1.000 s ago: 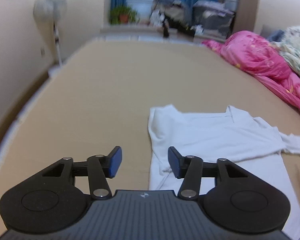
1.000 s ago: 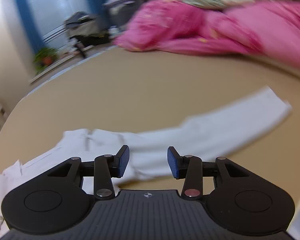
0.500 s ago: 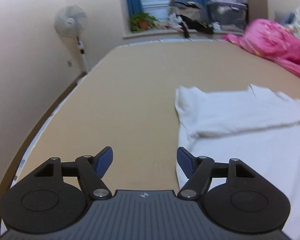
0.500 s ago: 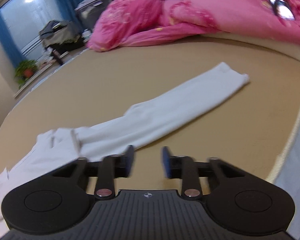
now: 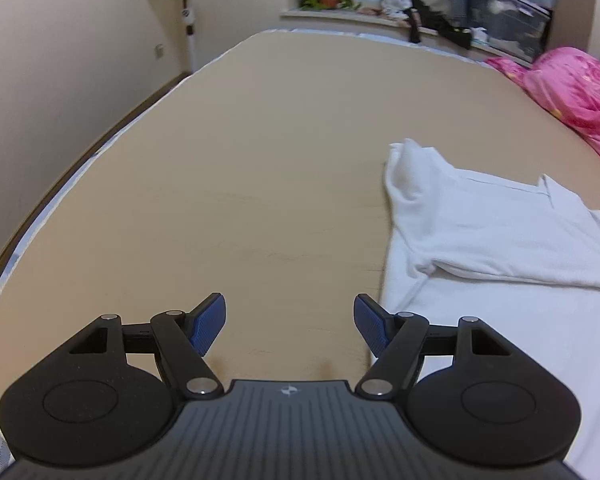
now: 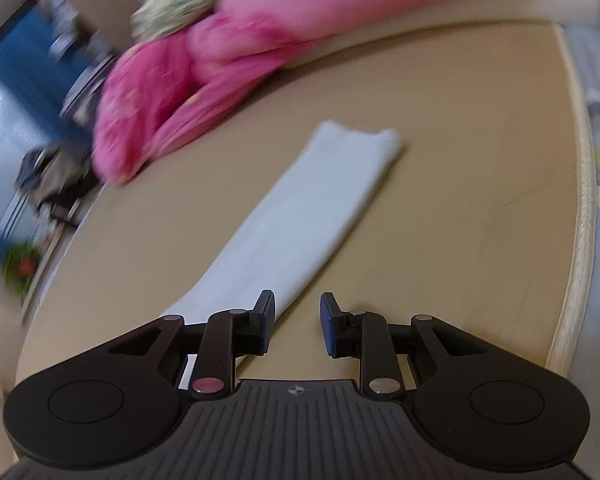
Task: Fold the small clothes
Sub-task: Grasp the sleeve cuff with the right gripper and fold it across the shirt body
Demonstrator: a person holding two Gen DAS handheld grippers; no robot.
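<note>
The left gripper [image 5: 290, 322] has widened its jaws and drawn off the shirt [image 5: 480, 240], which lies on the bed [image 5: 260, 160] with one sleeve folded in. The right gripper [image 6: 296, 320], partly open and empty, has swung toward the outstretched sleeve [image 6: 312, 208], likely the next fold.

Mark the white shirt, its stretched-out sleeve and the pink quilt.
white shirt [image 5: 480, 224], left wrist view, on its folded body.
sleeve [image 6: 312, 208], right wrist view, mid-length.
pink quilt [image 5: 576, 92], left wrist view, its bulging end.
</note>
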